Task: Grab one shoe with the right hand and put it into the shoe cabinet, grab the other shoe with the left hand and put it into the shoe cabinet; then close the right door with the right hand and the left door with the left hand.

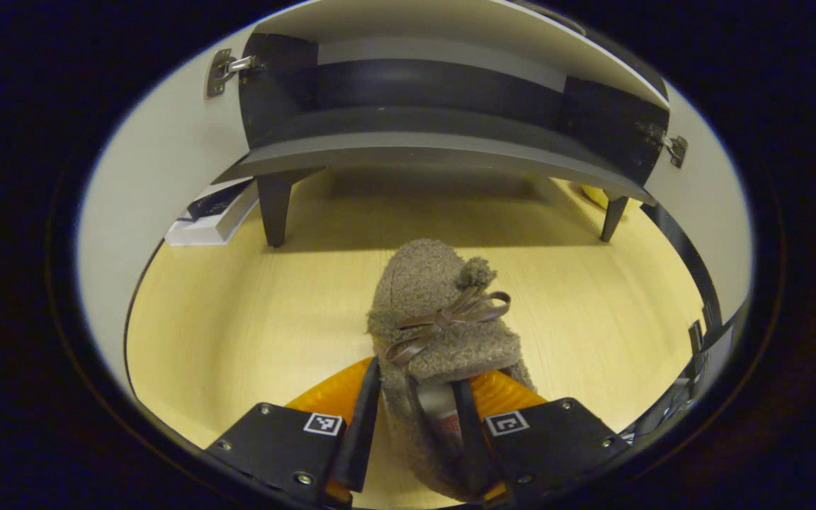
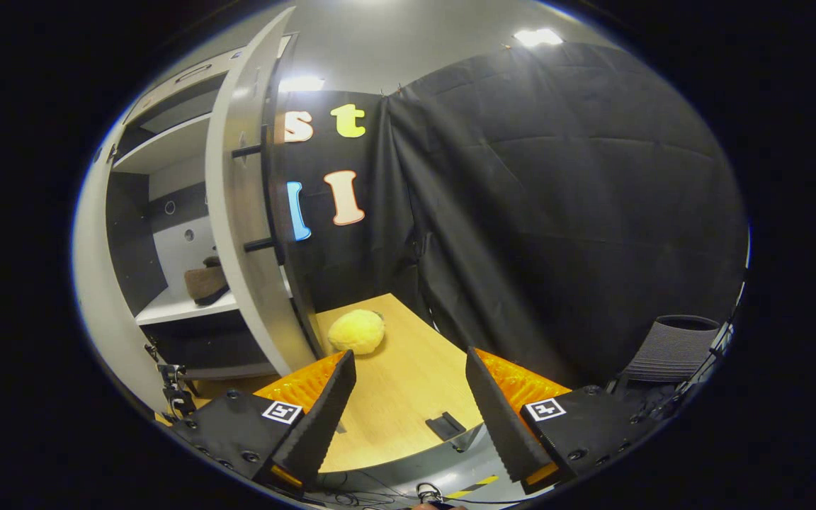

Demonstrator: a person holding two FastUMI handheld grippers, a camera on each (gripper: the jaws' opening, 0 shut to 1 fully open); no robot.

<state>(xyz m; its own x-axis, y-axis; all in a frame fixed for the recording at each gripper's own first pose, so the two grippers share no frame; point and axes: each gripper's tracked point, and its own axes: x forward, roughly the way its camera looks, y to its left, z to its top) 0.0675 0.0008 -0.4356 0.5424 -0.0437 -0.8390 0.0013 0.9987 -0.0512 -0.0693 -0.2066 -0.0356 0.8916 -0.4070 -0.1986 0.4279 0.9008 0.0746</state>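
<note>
A fuzzy brown slipper (image 1: 443,312) with a dark bow lies toe-forward on the pale wood floor in the left gripper view. My left gripper (image 1: 415,432) is shut on its heel end, one finger outside the left wall and one inside the opening. Ahead stands the shoe cabinet (image 1: 415,149) on dark legs, its left door (image 1: 146,177) and right door (image 1: 705,184) swung open. In the right gripper view, my right gripper (image 2: 411,418) is open and holds nothing. The other brown slipper (image 2: 206,283) rests on a white shelf inside the cabinet, behind the open door (image 2: 238,212).
A yellow plush ball (image 2: 356,331) lies on the wood floor (image 2: 408,382) beside the cabinet's open door. A small dark piece (image 2: 445,425) sits near the floor's edge. A grey chair (image 2: 670,347) stands at the right. A white box (image 1: 210,212) lies by the cabinet's left leg.
</note>
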